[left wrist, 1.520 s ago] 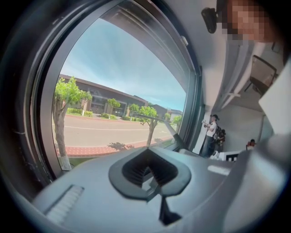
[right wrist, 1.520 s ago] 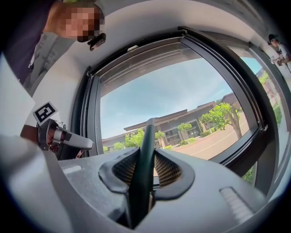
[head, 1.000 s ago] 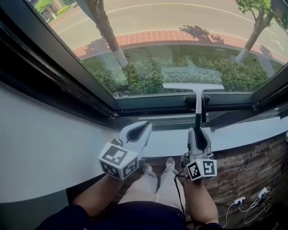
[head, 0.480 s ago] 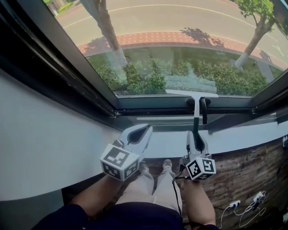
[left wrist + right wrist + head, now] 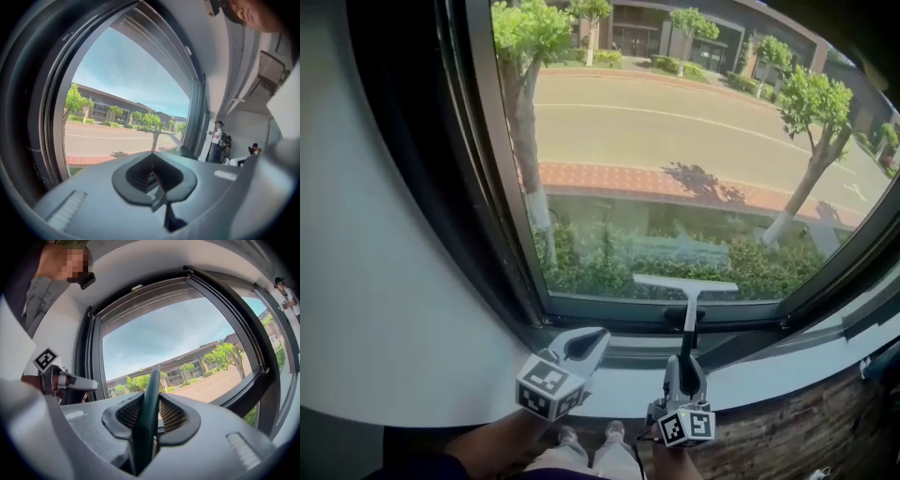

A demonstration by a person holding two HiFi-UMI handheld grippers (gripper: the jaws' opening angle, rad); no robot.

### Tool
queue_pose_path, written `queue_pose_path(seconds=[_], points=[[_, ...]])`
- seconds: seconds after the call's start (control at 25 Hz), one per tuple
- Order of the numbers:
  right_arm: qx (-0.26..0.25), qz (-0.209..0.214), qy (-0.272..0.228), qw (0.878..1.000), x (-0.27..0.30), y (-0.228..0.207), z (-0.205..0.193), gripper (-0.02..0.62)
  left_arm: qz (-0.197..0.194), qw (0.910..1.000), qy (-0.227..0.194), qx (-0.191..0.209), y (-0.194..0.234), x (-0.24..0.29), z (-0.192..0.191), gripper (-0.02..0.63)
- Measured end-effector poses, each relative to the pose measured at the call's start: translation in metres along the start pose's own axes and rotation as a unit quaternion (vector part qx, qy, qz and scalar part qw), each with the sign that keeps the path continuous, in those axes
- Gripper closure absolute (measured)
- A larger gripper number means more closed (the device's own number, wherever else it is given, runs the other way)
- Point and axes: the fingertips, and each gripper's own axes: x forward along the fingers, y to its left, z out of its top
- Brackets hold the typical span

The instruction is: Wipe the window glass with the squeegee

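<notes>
Right gripper (image 5: 684, 364) is clamped on the squeegee (image 5: 685, 285) handle; the right gripper view shows the dark green handle (image 5: 147, 418) squeezed between both jaws and running straight out from them. Left gripper (image 5: 587, 344) has its jaws together with nothing in them, confirmed in the left gripper view (image 5: 154, 177). It hovers idle over the sill (image 5: 769, 373), just left of the right one. The squeegee stands upright, white blade level and low on the glass (image 5: 675, 141), just above the bottom frame (image 5: 609, 311), right of centre. The blade looks pressed to the pane, though contact can't be confirmed from here. Step, as a judgement: mid-wipe, blade at the bottom of a pass. Whether this pass is ending or about to go up can't be told. No streaks or wet marks are readable on the glass, so progress is unclear; most of the pane lies above and to the left of the blade. Next move likely calls for raising the blade to the top of a fresh strip, setting the edge flat on the glass, then pulling down with even pressure and overlapping the last strip. Grip must stay firm so the handle doesn't twist in the jaws. Left gripper isn't needed.
</notes>
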Motion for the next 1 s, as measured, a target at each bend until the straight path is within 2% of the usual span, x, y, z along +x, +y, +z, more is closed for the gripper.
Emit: queue_pose_path(seconds=[0.2,0.32,0.48,0.72,0.84,1.0], points=[[-0.037,0.029,-0.077,0.996,0.023,0.034,0.067,0.494,-0.024,0.9994,-0.024,0.005,0.006,-0.002,0.022,0.603],[-0.056,0.056,-0.124,0.989,0.028,0.065,0.113,0.494,-0.017,0.9988,-0.042,0.016,0.004,-0.016,0.047,0.603],[-0.091,0.099,-0.197,0.971,0.043,0.096,0.179,0.494,-0.005,0.9969,-0.070,0.037,0.007,-0.022,0.082,0.603],[-0.106,0.144,-0.280,0.943,0.066,0.125,0.261,0.494,0.028,0.9934,-0.095,0.058,0.014,-0.032,0.127,0.603],[-0.108,0.153,-0.310,0.932,0.079,0.134,0.289,0.494,0.042,0.9913,-0.107,0.065,0.013,-0.037,0.143,0.601],[-0.106,0.159,-0.335,0.923,0.093,0.146,0.315,0.494,0.039,0.9914,-0.099,0.077,-0.001,-0.039,0.153,0.603]])
